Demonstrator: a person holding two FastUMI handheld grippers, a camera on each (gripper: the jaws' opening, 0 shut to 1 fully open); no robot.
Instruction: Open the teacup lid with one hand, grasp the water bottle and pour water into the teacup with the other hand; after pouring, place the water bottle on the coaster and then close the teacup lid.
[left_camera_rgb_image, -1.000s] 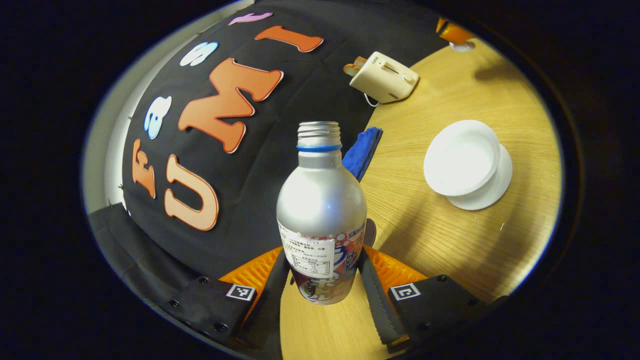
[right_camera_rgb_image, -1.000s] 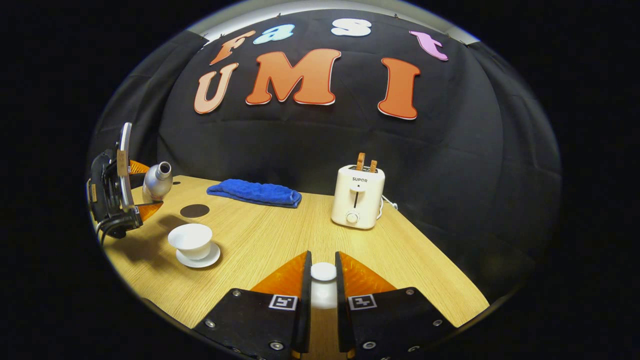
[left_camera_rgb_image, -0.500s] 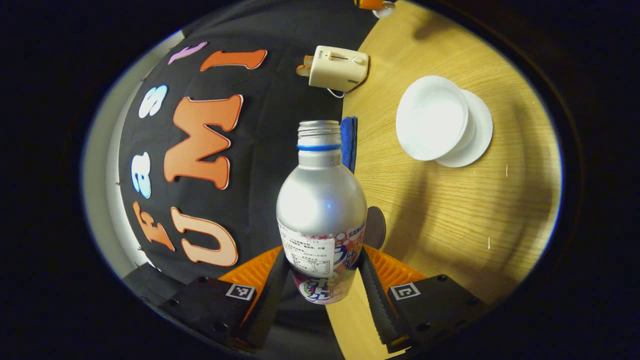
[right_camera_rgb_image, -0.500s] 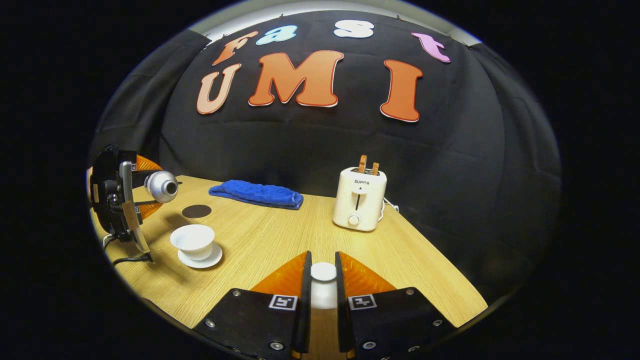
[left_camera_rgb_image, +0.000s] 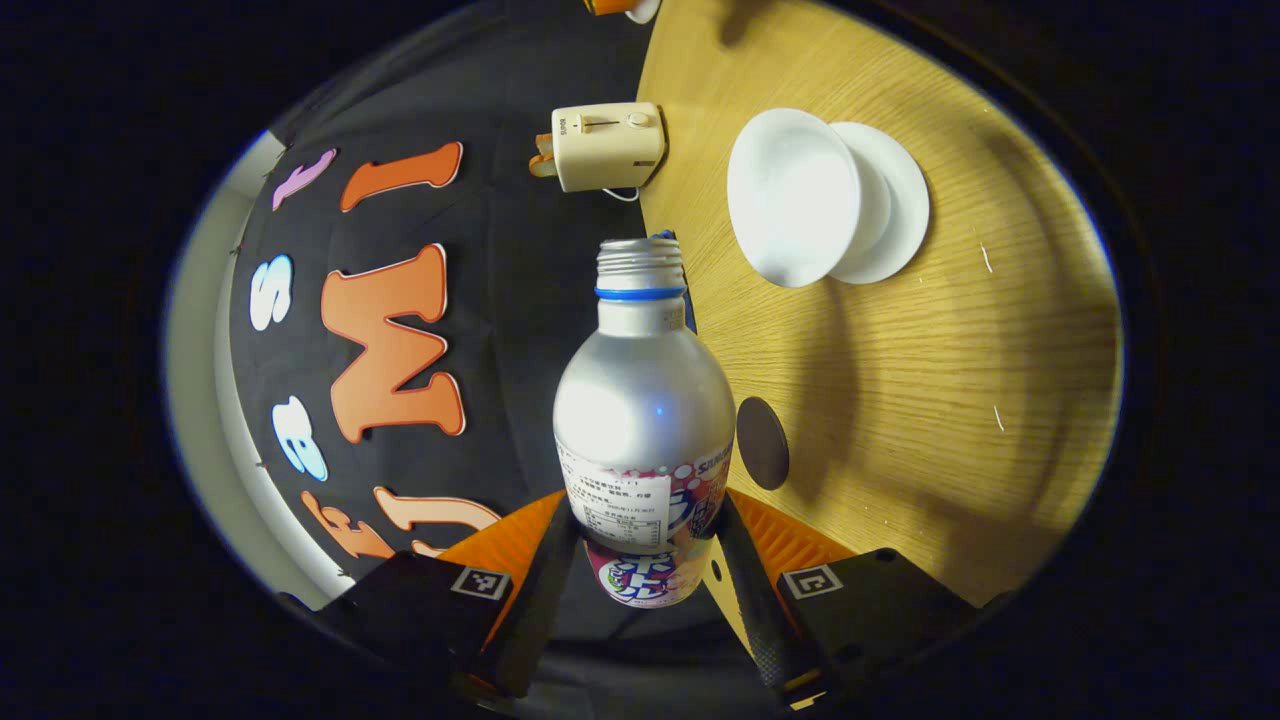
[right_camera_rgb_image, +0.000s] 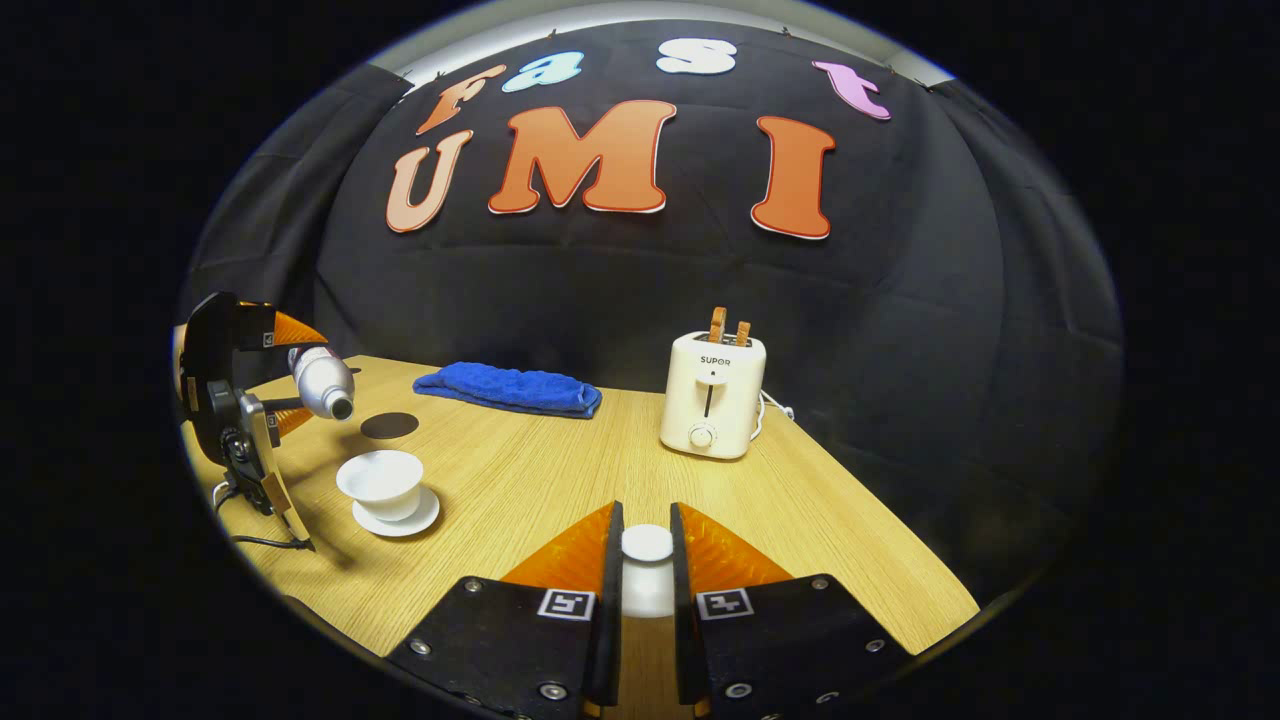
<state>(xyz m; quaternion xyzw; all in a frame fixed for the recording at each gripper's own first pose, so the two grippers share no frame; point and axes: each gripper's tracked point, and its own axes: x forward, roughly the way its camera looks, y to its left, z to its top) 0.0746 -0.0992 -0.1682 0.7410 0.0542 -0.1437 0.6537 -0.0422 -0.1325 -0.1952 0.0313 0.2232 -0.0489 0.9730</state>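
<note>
My left gripper (left_camera_rgb_image: 645, 575) is shut on a silver, uncapped water bottle (left_camera_rgb_image: 643, 420), held in the air and tipped far over. In the right gripper view the left gripper (right_camera_rgb_image: 235, 385) holds the bottle (right_camera_rgb_image: 322, 381) mouth-down, just above and left of the open white teacup (right_camera_rgb_image: 380, 478) on its saucer. The teacup (left_camera_rgb_image: 795, 195) looks empty inside in the left gripper view. My right gripper (right_camera_rgb_image: 647, 560) is shut on the knob of the white teacup lid (right_camera_rgb_image: 647, 545), held low over the table's near side. A dark round coaster (right_camera_rgb_image: 389, 425) lies behind the cup.
A cream toaster (right_camera_rgb_image: 712, 400) with two slices stands at the back of the wooden table (right_camera_rgb_image: 560, 470). A folded blue cloth (right_camera_rgb_image: 510, 388) lies along the back edge. A cable (right_camera_rgb_image: 262, 540) trails from the left gripper near the table's left edge.
The left gripper has rolled further, tipping the bottle from roughly level to mouth-down toward the teacup. The right gripper and lid have stayed put.
</note>
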